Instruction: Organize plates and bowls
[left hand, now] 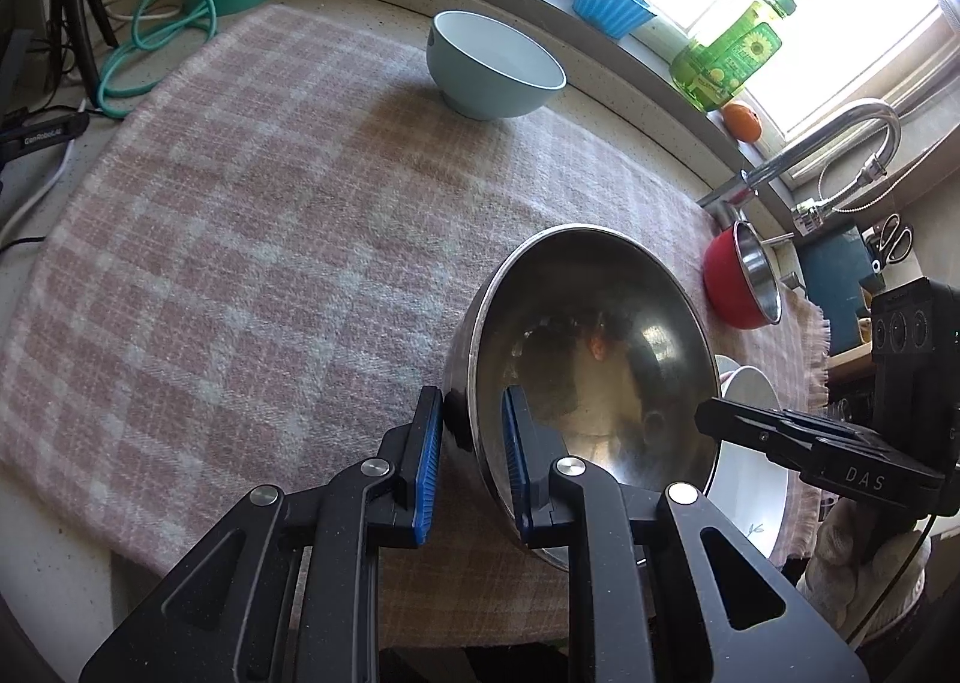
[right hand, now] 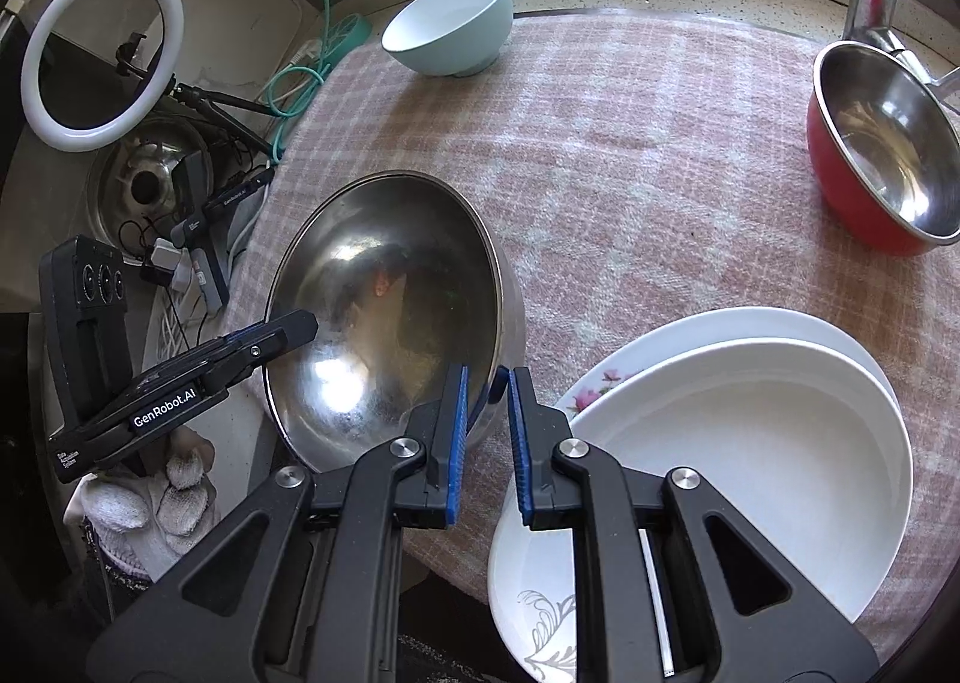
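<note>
A large steel bowl (left hand: 600,335) (right hand: 384,311) hangs tilted over the pink checked cloth (left hand: 240,233), held from two sides. My left gripper (left hand: 471,431) is shut on its near rim, one blue pad outside and one inside the wall. My right gripper (right hand: 487,419) is shut on the opposite rim in the same way. Each view shows the other gripper reaching in from the side: the right one (left hand: 714,419), the left one (right hand: 294,329). A light blue bowl (left hand: 492,65) (right hand: 450,23) stands at the far edge of the cloth. A red bowl with a steel inside (left hand: 741,281) (right hand: 882,143) sits at the right. Stacked white plates (right hand: 750,431) lie under my right gripper.
Behind the red bowl are a faucet (left hand: 840,131) and a sink edge. A green soap bottle (left hand: 726,53), an orange (left hand: 741,119) and a blue cup (left hand: 612,2) line the window sill. A ring light (right hand: 102,53), teal cables (left hand: 162,29) and a steel basin (right hand: 144,179) crowd the left. A gloved hand (right hand: 150,497) holds the left gripper.
</note>
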Demonstrator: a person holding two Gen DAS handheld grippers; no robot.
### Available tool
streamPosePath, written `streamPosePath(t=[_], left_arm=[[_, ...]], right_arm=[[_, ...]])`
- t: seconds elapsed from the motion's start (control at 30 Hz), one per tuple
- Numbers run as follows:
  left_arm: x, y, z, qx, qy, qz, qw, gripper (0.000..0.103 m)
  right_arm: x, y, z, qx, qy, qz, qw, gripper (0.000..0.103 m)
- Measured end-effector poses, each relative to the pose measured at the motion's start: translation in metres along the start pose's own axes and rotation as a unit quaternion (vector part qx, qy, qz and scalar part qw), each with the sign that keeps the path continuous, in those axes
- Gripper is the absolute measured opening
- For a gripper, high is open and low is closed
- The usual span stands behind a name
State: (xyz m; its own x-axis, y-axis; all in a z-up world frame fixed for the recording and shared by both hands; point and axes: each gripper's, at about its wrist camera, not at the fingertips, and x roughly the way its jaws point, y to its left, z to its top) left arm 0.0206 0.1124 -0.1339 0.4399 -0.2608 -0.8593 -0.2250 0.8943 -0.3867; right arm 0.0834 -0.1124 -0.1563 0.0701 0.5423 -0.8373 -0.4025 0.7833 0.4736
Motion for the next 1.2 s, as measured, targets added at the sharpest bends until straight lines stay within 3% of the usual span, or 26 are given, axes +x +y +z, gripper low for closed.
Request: streamPosePath(t=[0.6,0.63,0.73,0.77,0.93,1.03,1.2], left_arm=[[0.001,-0.001,0.002,0.007,-0.004,0.019,0.9998,0.018],[-0.001,0.0,0.003,0.007,-0.007,0.021,0.9997,0.018],[-0.009,0.0,0.007,0.01,-0.018,0.025,0.9995,0.019],[-0.012,-0.001,0.008,0.011,-0.022,0.026,0.9994,0.019],[-0.024,-0.01,0.016,0.02,-0.042,0.023,0.9987,0.019],[-0.027,-0.023,0.022,0.03,-0.049,0.012,0.9983,0.026],[-0.02,-0.06,0.031,0.063,-0.049,-0.011,0.9967,0.03]], right_arm=[[-0.003,0.003,-0.005,-0.018,-0.014,-0.008,1.0,0.016],[-0.006,0.003,-0.004,-0.018,-0.018,-0.01,1.0,0.018],[-0.016,0.002,-0.003,-0.018,-0.036,-0.009,0.999,0.043],[-0.02,0.001,-0.002,-0.017,-0.041,-0.007,0.999,0.046],[-0.043,-0.006,-0.005,-0.01,-0.073,0.0,0.997,0.046],[-0.062,-0.017,-0.009,0.003,-0.099,0.005,0.995,0.049],[-0.101,-0.038,-0.016,0.01,-0.144,-0.031,0.989,0.055]])
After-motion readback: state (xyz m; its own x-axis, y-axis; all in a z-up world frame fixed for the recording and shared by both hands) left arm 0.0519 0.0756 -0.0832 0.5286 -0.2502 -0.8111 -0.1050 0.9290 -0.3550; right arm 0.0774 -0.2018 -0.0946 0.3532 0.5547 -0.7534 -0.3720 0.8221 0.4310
